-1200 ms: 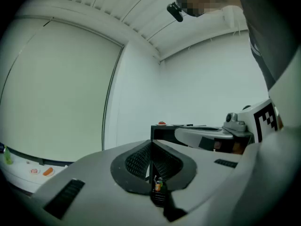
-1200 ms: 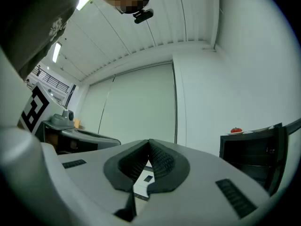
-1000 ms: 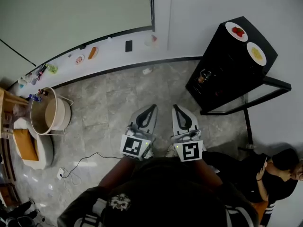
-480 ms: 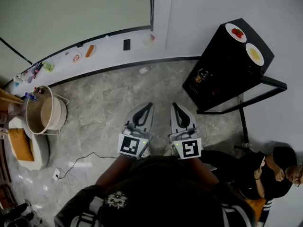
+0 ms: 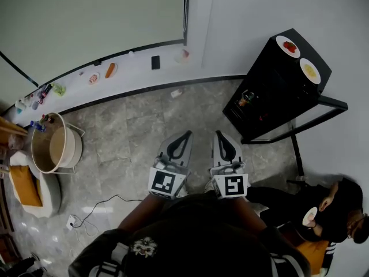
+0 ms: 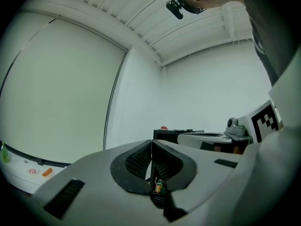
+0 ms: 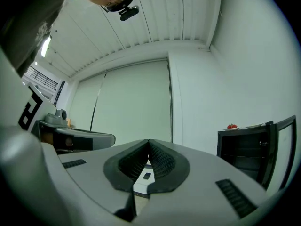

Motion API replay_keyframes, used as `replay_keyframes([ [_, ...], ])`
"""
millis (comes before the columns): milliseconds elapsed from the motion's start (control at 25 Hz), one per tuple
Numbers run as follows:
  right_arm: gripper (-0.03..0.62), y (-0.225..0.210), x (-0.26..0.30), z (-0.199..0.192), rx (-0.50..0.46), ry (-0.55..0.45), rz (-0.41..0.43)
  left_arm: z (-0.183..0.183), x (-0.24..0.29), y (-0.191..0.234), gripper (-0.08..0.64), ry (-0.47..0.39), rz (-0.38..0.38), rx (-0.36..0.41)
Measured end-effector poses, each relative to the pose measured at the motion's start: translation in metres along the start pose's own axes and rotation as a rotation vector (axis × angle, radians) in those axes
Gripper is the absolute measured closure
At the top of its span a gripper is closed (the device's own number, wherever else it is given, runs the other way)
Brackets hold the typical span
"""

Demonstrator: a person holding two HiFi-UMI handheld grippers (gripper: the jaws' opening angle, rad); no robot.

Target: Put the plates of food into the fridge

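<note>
A black fridge (image 5: 271,97) stands at the upper right, its glass door (image 5: 320,117) swung open. On its top lie two white plates, one with red food (image 5: 288,45) and one with yellow food (image 5: 310,71). My left gripper (image 5: 187,134) and right gripper (image 5: 219,134) are side by side over the floor, well short of the fridge, both shut and empty. In the left gripper view the shut jaws (image 6: 151,143) point at the fridge (image 6: 171,135) and red-food plate (image 6: 163,127). The right gripper (image 7: 149,143) has the fridge (image 7: 244,147) and that plate (image 7: 232,126) to its right.
A white ledge (image 5: 132,74) along the wall carries a phone (image 5: 155,62) and small items. A round tub (image 5: 55,146) and orange cushion (image 5: 24,183) sit at left. A cable (image 5: 101,203) lies on the floor. A seated person (image 5: 326,212) is at lower right.
The whole view has shifted slightly with both grippers carried along, still shut and side by side. The seated person at lower right now holds a small white dish.
</note>
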State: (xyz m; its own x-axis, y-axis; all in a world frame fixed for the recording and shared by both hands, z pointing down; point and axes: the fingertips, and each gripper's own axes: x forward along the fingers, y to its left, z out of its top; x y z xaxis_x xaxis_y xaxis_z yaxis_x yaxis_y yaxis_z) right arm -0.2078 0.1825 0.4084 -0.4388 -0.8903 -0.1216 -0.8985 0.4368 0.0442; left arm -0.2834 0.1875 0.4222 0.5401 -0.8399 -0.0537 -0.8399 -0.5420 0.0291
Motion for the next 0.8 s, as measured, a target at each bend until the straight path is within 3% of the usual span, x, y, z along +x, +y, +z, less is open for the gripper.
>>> replay_keyframes([
  [280, 0.568, -0.007, 0.004, 0.003, -0.009, -0.008, -0.017, 0.001, 0.011, -0.002, 0.537, 0.001, -0.013, -0.048],
  [520, 0.568, -0.029, 0.014, -0.002, -0.008, -0.013, -0.036, -0.010, 0.036, -0.004, 0.537, 0.036, -0.031, -0.034],
  [800, 0.568, -0.072, 0.033, 0.000, 0.007, -0.030, -0.024, -0.012, 0.080, 0.001, 0.537, 0.052, 0.013, -0.078],
])
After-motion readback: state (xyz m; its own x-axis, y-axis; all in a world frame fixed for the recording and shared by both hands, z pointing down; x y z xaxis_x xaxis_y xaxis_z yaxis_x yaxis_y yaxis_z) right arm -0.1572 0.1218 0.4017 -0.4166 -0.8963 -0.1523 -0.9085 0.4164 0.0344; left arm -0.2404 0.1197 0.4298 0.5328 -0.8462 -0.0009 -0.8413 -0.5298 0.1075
